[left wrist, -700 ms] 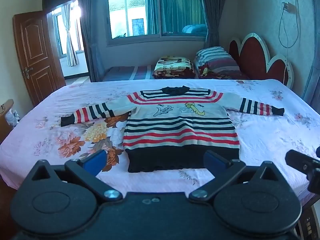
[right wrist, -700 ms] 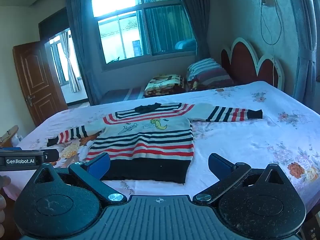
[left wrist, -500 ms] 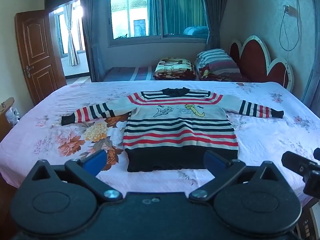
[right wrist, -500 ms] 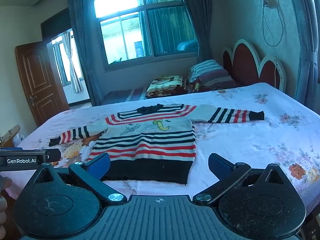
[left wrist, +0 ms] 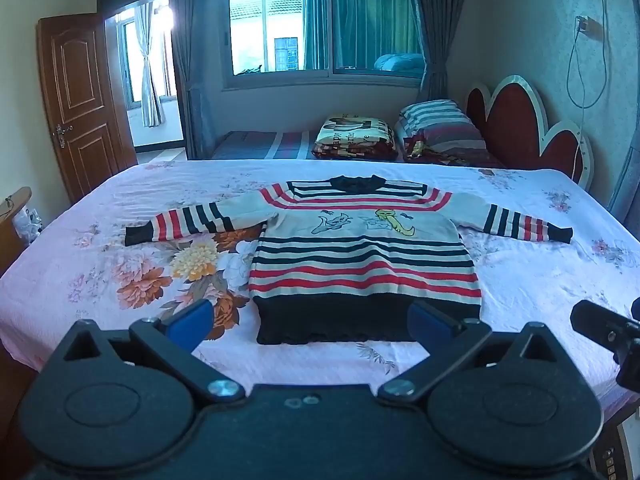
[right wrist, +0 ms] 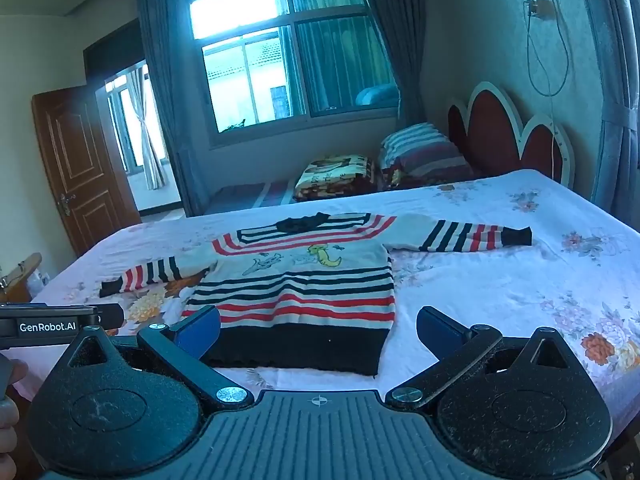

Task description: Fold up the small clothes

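Note:
A small striped sweater (left wrist: 360, 256) in red, black and cream with a black hem lies flat on the bed, both sleeves spread out sideways. It also shows in the right wrist view (right wrist: 304, 292). My left gripper (left wrist: 310, 320) is open and empty, held in front of the hem at the bed's near edge. My right gripper (right wrist: 318, 330) is open and empty, also short of the hem, to the right of the left one. The right gripper's side shows at the left wrist view's right edge (left wrist: 604, 328).
The bed (left wrist: 100, 248) has a pink floral sheet. Pillows (left wrist: 436, 128) and a folded blanket (left wrist: 356, 140) lie at the far side by a red headboard (left wrist: 516, 128). A wooden door (left wrist: 80, 100) stands open at the left. A window is behind.
Both grippers have tilted slightly downward and drawn a little closer to the bed; the sweater sits lower in both views. The sweater itself has not moved.

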A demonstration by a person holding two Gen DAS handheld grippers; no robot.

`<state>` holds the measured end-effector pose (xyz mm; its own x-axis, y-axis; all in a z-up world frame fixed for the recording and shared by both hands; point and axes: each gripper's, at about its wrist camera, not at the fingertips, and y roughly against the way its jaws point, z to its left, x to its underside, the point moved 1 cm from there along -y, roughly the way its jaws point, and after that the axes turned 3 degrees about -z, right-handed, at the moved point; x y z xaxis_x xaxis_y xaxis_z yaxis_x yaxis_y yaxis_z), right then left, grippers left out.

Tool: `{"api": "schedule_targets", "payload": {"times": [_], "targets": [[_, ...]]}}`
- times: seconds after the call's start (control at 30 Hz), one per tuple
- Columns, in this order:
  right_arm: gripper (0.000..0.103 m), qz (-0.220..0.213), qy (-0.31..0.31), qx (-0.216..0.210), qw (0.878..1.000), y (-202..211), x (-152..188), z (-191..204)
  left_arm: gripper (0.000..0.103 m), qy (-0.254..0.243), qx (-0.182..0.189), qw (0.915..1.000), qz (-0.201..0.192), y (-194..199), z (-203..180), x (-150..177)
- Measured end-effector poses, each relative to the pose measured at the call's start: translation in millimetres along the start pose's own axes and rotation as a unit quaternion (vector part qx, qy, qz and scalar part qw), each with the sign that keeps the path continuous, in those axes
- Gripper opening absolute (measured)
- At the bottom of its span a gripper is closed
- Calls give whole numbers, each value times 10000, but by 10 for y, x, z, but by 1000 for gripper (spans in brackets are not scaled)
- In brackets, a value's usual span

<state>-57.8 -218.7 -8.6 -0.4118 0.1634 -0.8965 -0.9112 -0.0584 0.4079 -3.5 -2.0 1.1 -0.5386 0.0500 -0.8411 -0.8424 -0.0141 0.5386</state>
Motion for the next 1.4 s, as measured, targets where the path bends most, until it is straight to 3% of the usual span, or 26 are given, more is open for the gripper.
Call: {"api": "schedule_targets", "payload": {"times": [1.4], "targets": [[103, 116, -10, -46, 9999, -155, 7, -15, 103, 34, -43, 10000, 65, -81, 40, -28]]}}
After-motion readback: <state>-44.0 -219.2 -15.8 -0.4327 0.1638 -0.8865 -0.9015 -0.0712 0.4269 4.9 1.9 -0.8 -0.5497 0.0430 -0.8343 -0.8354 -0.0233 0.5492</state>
